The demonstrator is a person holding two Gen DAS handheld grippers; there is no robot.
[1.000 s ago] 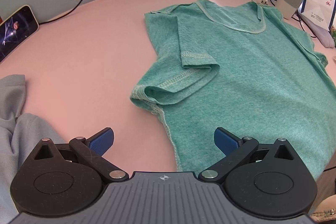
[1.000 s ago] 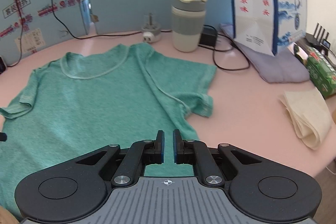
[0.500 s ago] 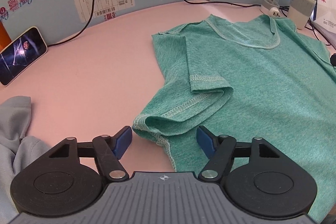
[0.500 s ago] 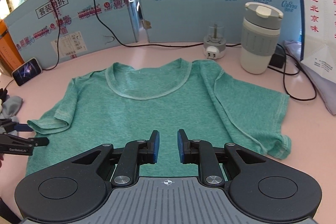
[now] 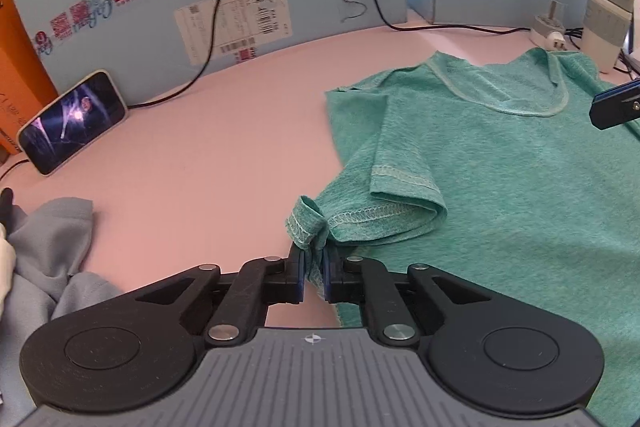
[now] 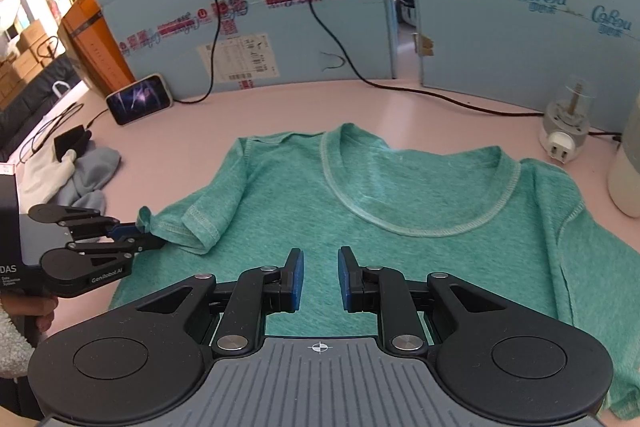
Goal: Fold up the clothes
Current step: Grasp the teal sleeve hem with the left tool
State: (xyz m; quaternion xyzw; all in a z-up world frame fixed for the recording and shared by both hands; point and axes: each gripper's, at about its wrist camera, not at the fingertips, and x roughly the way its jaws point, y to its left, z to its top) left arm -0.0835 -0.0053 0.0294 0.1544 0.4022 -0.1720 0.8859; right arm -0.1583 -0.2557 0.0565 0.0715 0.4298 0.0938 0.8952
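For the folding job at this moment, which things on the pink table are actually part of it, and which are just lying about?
Part of the job:
green T-shirt, lying flat
left gripper, shut on the shirt's sleeve edge
right gripper, open over the shirt

Just lying about:
phone, screen lit
grey cloth
insulated cup
plug adapter
black cables

The lower hem of the green T-shirt (image 6: pixel 400 227) is hidden behind the right claw (image 6: pixel 319 277). The pinched shirt edge is swallowed between the left claw (image 5: pixel 314 273) pads. The white cup (image 6: pixel 628 171) is cut off at the right edge. The phone (image 6: pixel 140 99) screen is too blurred to be read.
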